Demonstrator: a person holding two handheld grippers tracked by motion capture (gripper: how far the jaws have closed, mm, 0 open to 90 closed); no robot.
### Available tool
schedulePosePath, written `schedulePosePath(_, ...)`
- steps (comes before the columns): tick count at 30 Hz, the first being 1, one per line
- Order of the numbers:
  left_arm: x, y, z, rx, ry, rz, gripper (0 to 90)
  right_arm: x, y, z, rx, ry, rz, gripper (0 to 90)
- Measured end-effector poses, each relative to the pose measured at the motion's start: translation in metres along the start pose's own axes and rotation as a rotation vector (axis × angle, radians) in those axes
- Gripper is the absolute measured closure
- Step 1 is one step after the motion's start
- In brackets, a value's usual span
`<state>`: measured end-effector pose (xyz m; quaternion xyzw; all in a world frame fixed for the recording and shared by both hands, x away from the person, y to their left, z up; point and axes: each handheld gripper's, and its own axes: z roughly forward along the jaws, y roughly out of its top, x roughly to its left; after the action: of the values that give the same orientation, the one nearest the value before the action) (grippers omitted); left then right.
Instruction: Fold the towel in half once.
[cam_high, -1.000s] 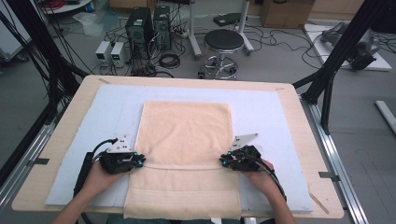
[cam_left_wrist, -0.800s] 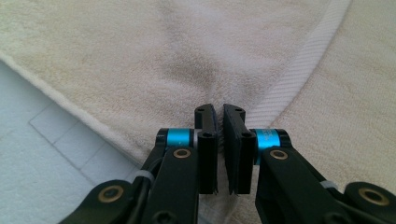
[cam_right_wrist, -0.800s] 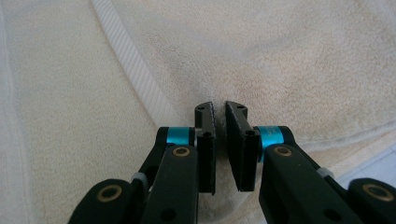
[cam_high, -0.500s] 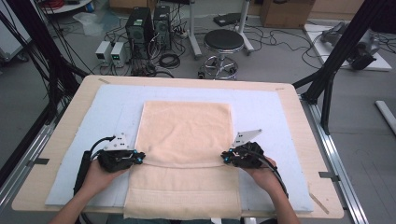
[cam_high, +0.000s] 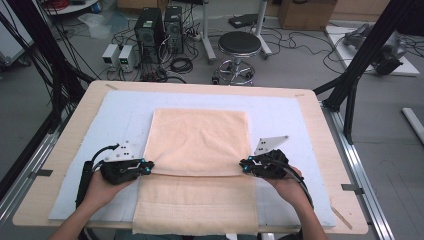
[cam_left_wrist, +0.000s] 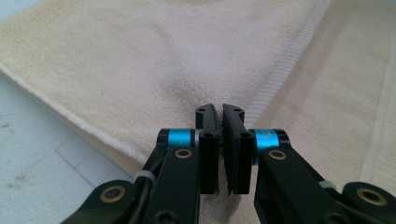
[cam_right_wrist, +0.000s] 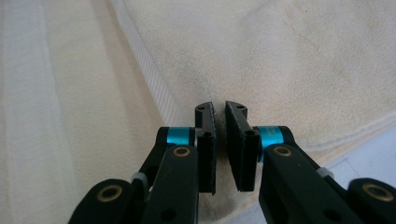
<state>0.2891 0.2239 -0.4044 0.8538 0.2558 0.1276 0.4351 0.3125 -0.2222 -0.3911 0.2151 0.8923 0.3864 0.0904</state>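
While the table (cam_high: 65, 145) is covered by a pale blue mat (cam_high: 290, 120), a peach towel (cam_high: 200, 140) is laid along the mat's middle, its far part folded back over the near part. The folded edge is met at its two ends by the grippers. The left gripper (cam_high: 148, 168) is seen at the left end, its jaws almost together, with towel lying under and ahead of the tips. The right gripper (cam_high: 243, 166) is seen at the right end, its jaws a narrow gap apart; whether cloth is pinched cannot be told.
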Motion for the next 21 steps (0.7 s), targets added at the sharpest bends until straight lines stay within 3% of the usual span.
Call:
schedulePosePath(7,-0.014,-0.006,-0.012,-0.006,-0.011,0.011,84.7,0.015,-0.002,-0.009,-0.002,0.020,-0.028,83.0)
schedulePosePath(13,-0.034,-0.014,-0.023,0.008,-0.037,0.025,84.7,0.034,-0.013,-0.012,0.002,0.055,-0.034,83.0)
schedulePosePath(21,-0.062,-0.024,-0.041,0.005,-0.058,0.055,84.8,0.064,-0.022,-0.029,-0.011,0.092,-0.090,82.9)
